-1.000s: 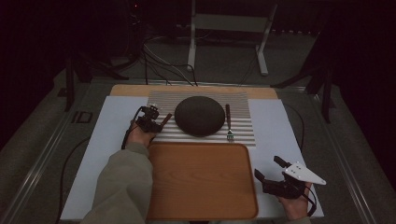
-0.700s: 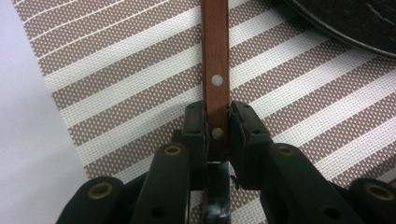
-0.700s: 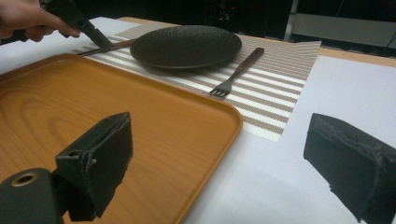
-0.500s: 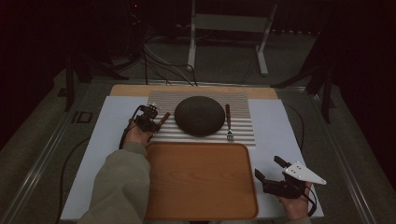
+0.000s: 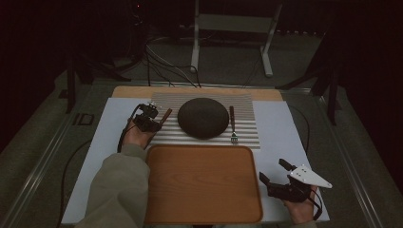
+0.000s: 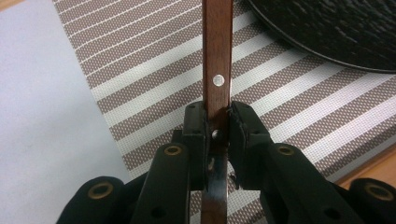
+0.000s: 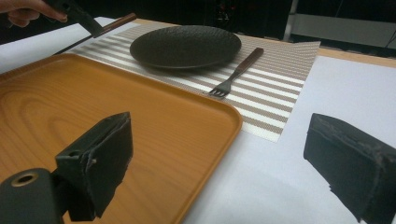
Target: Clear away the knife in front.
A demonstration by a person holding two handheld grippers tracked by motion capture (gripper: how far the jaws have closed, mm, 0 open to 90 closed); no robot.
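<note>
1. The knife (image 6: pixel 217 79), with its wooden handle and metal blade, sits at about nine o'clock of the dark plate (image 5: pixel 203 117), above the striped placemat (image 5: pixel 242 135); its handle end angles toward one o'clock.
2. The left gripper (image 6: pixel 217 122) is clamped on the knife where handle meets blade, just behind the rivet, with both pads pressed against the flat sides.
3. The knife looks stiff, fairly light and unlikely to break. The smooth blade would probably be slippery, so the wooden handle seems the safer place to hold.
4. Because the grip is near the middle, the knife should balance, though it may pivot if tilted.
5. The right gripper (image 5: pixel 280 180) rests with jaws wide and holding nothing, at three o'clock of the wooden tray (image 5: pixel 199 183).
6. A fork (image 7: pixel 236 72) lies at three o'clock of the plate.
</note>
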